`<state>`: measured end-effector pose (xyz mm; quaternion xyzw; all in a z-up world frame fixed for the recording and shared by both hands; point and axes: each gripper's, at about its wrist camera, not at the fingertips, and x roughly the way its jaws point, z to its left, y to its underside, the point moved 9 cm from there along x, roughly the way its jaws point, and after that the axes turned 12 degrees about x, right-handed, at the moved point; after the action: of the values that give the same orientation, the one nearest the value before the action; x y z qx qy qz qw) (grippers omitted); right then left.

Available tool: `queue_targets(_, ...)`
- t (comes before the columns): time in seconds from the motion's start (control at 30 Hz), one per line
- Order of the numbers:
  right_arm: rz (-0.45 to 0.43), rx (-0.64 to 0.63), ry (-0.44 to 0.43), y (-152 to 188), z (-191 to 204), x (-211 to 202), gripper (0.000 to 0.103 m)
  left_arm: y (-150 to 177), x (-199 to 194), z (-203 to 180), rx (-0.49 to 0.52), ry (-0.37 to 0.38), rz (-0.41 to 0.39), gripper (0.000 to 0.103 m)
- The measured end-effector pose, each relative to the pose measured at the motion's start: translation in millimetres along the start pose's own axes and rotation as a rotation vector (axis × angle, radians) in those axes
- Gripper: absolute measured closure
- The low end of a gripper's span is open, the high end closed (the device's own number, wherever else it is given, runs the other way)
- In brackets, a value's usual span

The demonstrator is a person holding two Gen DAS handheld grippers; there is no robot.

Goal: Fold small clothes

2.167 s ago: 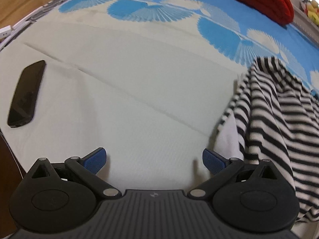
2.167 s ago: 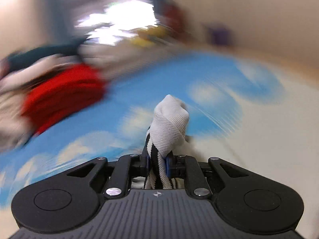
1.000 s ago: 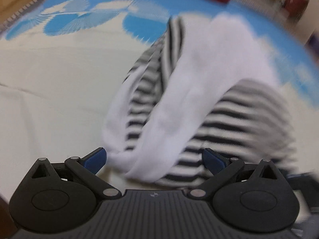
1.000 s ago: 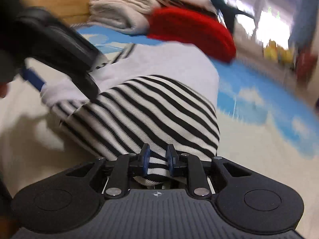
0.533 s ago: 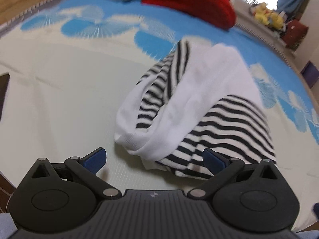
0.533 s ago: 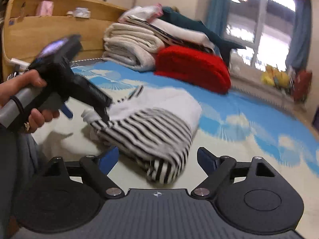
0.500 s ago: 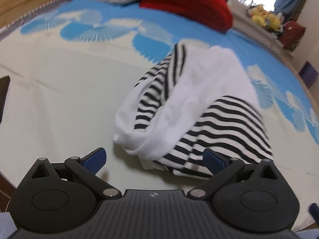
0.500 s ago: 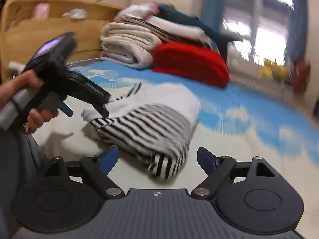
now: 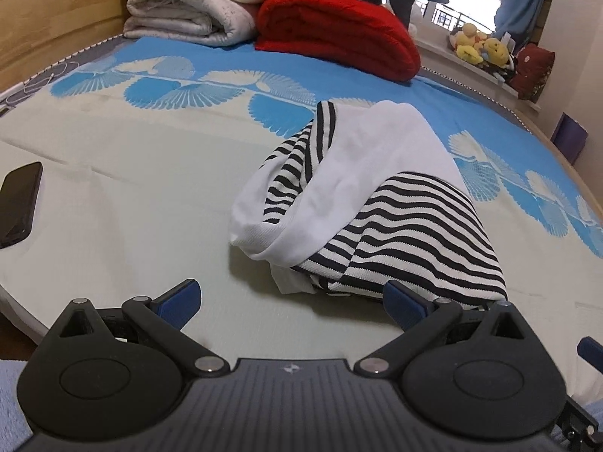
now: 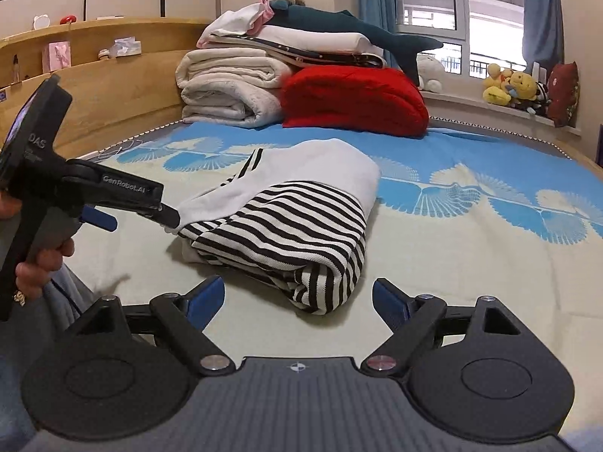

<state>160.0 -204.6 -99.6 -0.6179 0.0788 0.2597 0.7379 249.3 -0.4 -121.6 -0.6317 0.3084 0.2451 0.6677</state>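
A small black-and-white striped garment with white panels [image 9: 361, 203] lies bunched and loosely folded on the bed; it also shows in the right wrist view [image 10: 286, 222]. My left gripper [image 9: 292, 301] is open and empty, just in front of the garment's near edge. My right gripper [image 10: 297, 299] is open and empty, close to the garment's striped fold. The left gripper's body [image 10: 94, 192] shows in the right wrist view, held in a hand beside the garment's left end.
A black phone [image 9: 19, 199] lies on the bed at the left. Folded white blankets [image 10: 230, 90] and a red blanket [image 10: 354, 98] are stacked at the headboard. Plush toys [image 10: 512, 86] sit on the windowsill. The bedsheet [image 10: 471, 248] is cream and blue.
My right gripper let go of the striped garment, opened and drew back. The garment now rests on the bed. My left gripper pulled back a little from it.
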Motion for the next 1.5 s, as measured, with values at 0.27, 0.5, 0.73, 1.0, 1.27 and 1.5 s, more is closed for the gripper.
queue_targets(0.27,0.008,-0.017,-0.006,-0.4,6.0,4.5,0.016,-0.9,1.4,0.9,-0.008,0.007,0.0,0.0)
queue_targets(0.5,0.008,-0.016,-0.006,-3.5,8.9,8.8,0.016,-2.8,5.7,4.8,-0.038,0.013,0.005,0.0)
queue_targets(0.73,0.009,-0.02,-0.016,-5.8,8.9,9.9,0.016,-6.0,5.8,4.9,-0.042,0.021,-0.002,0.0)
queue_targets(1.0,0.018,0.008,-0.072,-21.3,3.4,8.9,0.016,-7.0,5.9,12.5,-0.045,0.0,-0.007,0.0)
queue_targets(1.27,0.035,0.072,-0.079,-60.7,-27.0,46.0,0.015,-12.3,26.6,17.2,-0.086,0.009,0.024,0.0)
queue_targets(1.5,0.039,0.172,-0.062,-110.3,-69.9,102.6,0.011,-7.6,49.3,15.3,-0.178,0.077,0.104,0.0)
